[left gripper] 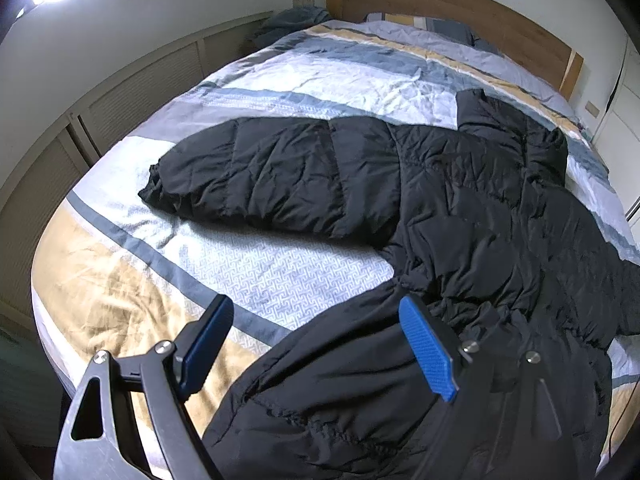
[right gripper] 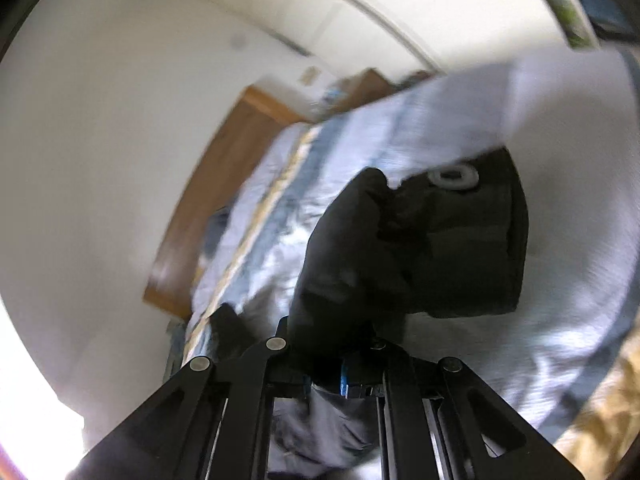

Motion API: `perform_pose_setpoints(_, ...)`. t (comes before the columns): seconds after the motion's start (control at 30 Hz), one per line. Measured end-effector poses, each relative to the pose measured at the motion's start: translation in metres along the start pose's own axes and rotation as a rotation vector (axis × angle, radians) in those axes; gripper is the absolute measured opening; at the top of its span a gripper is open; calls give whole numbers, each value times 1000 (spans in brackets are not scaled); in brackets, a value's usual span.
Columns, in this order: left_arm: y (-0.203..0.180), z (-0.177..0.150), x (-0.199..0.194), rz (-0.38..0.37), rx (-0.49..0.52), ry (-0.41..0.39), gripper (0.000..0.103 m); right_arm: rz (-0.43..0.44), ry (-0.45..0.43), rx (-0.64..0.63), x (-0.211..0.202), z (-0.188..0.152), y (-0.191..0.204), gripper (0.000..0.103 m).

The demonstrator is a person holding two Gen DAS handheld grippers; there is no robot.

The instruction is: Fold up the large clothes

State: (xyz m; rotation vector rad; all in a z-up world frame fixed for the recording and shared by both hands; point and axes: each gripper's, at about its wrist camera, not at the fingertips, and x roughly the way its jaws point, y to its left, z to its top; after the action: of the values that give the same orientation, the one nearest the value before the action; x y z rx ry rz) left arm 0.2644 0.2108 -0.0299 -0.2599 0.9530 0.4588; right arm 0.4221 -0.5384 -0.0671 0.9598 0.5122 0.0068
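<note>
A black puffer jacket (left gripper: 460,216) lies spread on the bed (left gripper: 280,76), one sleeve (left gripper: 256,168) stretched out to the left. My left gripper (left gripper: 316,348) is open with blue pads, hovering just above the jacket's near hem (left gripper: 340,400); it holds nothing. In the blurred right wrist view, my right gripper (right gripper: 340,376) is shut on a fold of the black jacket (right gripper: 400,248), which hangs up in front of the camera and hides the fingertips.
The bed has a striped blue, white and tan cover and a wooden headboard (left gripper: 440,4). Pillows (left gripper: 432,26) lie at the head. Louvred cabinet doors (left gripper: 132,92) run along the left wall. A white wall (right gripper: 100,140) fills the right wrist view's left side.
</note>
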Motion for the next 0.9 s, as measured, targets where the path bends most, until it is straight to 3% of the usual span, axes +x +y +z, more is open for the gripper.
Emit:
perform_pose_setpoints(0.3,7,-2,-12,-27,-4,-12,85,133,111,-257,-4,-41,104,10)
perform_pose_setpoints(0.57,18,-14,-15,-34,-13,-3,85,225,243,-403,7,-98,160,10)
perform_pose_setpoints(0.7,23,-17,-15,-22,-8,-5,85,254,336,-432,20,-140,173,10)
perform_pose_setpoints(0.9,29,-19,-10,-2,-7,2,85,233,475,-468,46,-194,164,11)
